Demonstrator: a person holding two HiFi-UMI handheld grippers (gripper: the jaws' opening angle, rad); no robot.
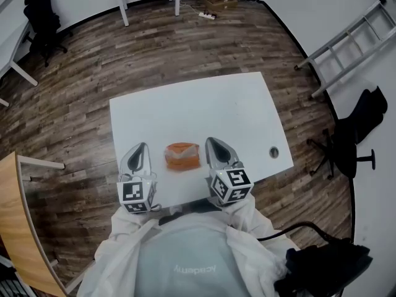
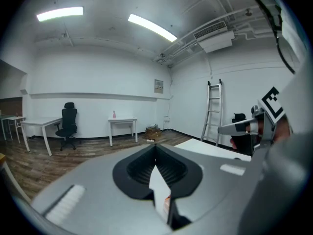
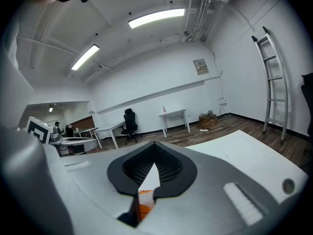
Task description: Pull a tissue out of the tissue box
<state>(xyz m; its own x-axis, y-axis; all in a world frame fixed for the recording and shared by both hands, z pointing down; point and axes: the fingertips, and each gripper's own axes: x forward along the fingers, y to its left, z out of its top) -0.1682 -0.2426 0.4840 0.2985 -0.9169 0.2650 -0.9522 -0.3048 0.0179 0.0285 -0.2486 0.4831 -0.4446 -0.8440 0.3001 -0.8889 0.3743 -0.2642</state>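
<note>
Near the front edge of the white table [image 1: 204, 107] lies the tissue box [image 1: 182, 156], a low orange pack with a paler band along its near side. It sits between the left gripper [image 1: 142, 148] and the right gripper [image 1: 211, 143], just beside each. Both grippers have their jaws pressed together and hold nothing. A round hole [image 1: 274, 152] marks the table's right side; beyond it a ladder [image 1: 352, 39] leans on the wall

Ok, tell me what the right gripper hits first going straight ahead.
Probably the bare white table: the right gripper tilts slightly down, and the tissue box sits off to its left.
</note>
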